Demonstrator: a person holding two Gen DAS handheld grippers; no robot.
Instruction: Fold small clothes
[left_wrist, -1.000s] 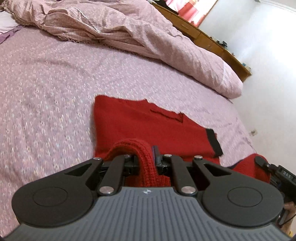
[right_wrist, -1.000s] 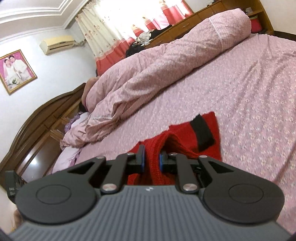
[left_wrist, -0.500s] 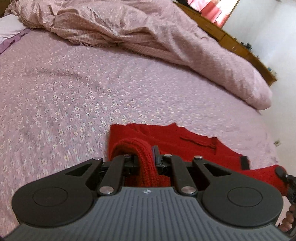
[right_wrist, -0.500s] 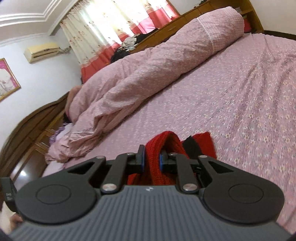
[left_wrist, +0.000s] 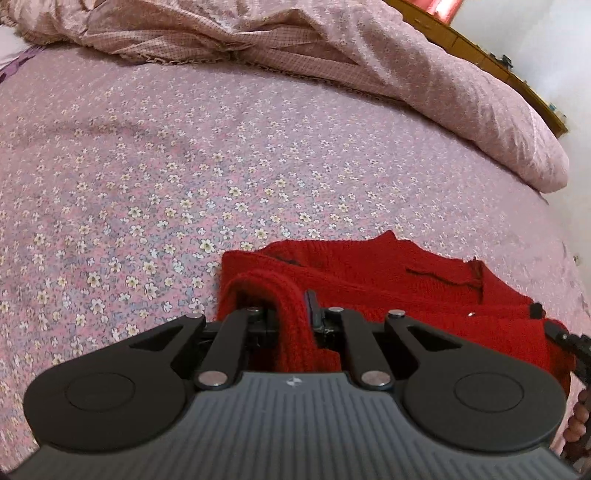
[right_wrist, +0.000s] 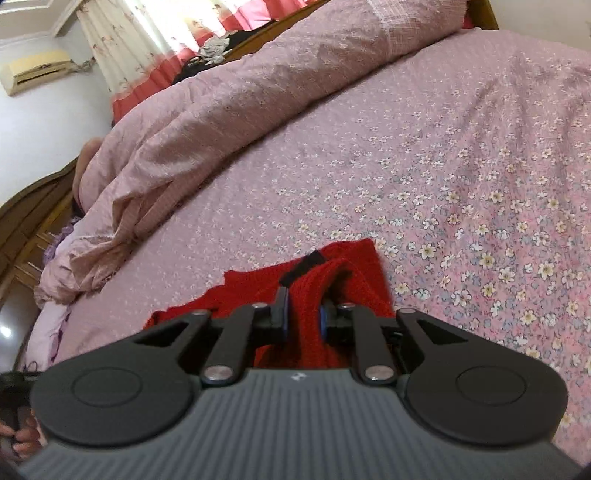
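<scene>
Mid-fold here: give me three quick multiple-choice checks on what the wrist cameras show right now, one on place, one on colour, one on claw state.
1. Where does the sweater lie?
A. on the flowered bedsheet
B. on a wooden floor
C. on top of the bunched duvet

2. What colour is the sweater?
A. blue with white trim
B. red with black trim
C. plain grey

3. What is the left claw doing?
A. hanging open with nothing in it
B. gripping the duvet
C. shut on a fold of the sweater

Answers: 1 A, red knit rests on the sheet; 2 B, red with black bands; 3 C, knit is pinched between its fingers, as in the right claw.
</scene>
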